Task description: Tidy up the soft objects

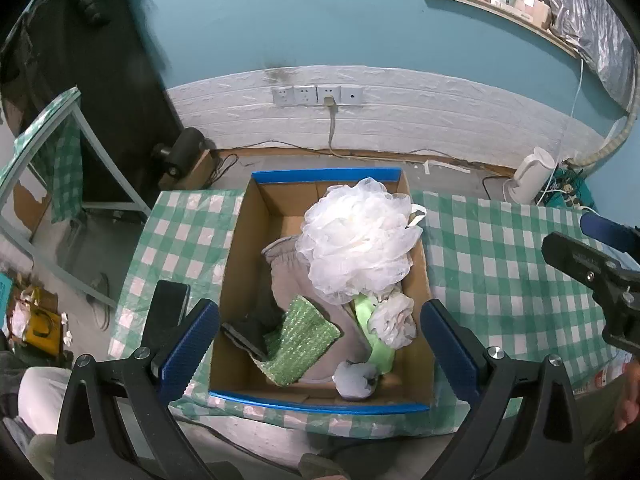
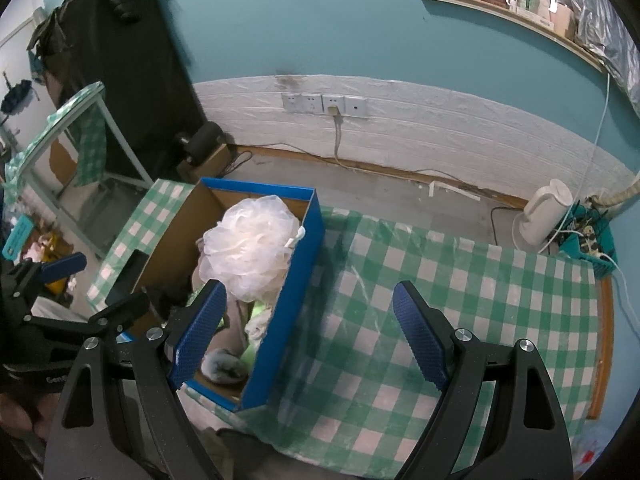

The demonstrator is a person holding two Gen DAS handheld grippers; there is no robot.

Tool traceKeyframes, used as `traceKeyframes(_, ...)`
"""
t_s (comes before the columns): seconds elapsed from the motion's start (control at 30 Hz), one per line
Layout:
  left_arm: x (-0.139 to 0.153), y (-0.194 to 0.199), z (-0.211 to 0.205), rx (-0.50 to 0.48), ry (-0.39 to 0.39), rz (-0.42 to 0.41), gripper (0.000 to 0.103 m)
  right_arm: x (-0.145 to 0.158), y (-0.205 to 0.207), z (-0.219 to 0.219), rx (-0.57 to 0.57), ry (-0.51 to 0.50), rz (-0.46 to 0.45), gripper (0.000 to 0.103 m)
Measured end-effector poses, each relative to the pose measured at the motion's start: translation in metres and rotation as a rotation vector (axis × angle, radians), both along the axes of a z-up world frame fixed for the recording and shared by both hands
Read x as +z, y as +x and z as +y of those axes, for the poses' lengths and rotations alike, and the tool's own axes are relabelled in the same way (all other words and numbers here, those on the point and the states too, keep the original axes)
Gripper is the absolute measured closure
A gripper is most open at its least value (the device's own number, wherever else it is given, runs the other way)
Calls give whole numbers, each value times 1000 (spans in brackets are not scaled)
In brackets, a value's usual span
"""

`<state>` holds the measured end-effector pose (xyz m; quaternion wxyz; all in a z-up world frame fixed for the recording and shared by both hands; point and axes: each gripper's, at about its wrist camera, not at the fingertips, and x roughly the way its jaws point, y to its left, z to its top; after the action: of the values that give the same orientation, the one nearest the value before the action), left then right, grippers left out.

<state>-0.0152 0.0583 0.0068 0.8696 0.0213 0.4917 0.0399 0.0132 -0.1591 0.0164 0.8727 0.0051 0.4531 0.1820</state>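
We saw a teal wall (image 1: 320, 20) w/ a white brick-pattern panel (image 1: 420, 120) along its base, a row of sockets (image 1: 318, 95) w/ one plug in. A shelf (image 1: 500, 12) ran top right. Grey floor (image 2: 380, 192) below; a white kettle (image 2: 544, 212) stood nr the corner. Green-check tablecloth (image 2: 440, 300) covered the table.

A green-checked tablecloth (image 2: 460, 300) covered the table; a dark phone (image 1: 168, 308) lay on it near the left edge. Four wall sockets (image 1: 318, 95) sat in a row on the white brick panel (image 1: 440, 120), one holding a plug with a hanging cable (image 1: 331, 128). A white kettle (image 2: 544, 212) stood on the floor by a power strip (image 2: 588, 240), and a shelf (image 2: 520, 20) carried boxes.
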Motion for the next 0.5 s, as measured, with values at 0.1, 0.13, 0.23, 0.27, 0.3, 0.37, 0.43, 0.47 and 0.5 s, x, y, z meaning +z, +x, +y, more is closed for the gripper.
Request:
traceKeyframes(0.1,0,0,0,-1,0,1,2,0,0,-1,0,-1,-1,18)
traceKeyframes(0.13,0,0,0,-2,0,3,2,0,0,0,-2,-1,-1,18)
traceKeyframes(0.23,-1,1,-1,-8,4,7,2,0,0,-2,-3,0,0,18)
traceKeyframes(0.27,-1,2,-1,-9,4,8,2,0,1,-2,-3,0,0,18)
traceKeyframes(0.3,-1,2,-2,-12,3,10,2,0,1,-2,-3,0,0,18)
traceKeyframes(0.37,-1,1,-3,-15,4,12,2,-1,1,-3,-1,-1,-1,18)
traceKeyframes(0.43,-1,1,-3,-13,6,9,2,-1,1,-3,-2,-1,-1,18)
traceKeyframes(0.47,-1,1,-4,-12,6,10,2,-1,1,-3,-1,-2,-1,18)
traceKeyframes(0.5,-1,1,-4,-12,5,10,2,0,0,-3,-1,-1,-1,18)
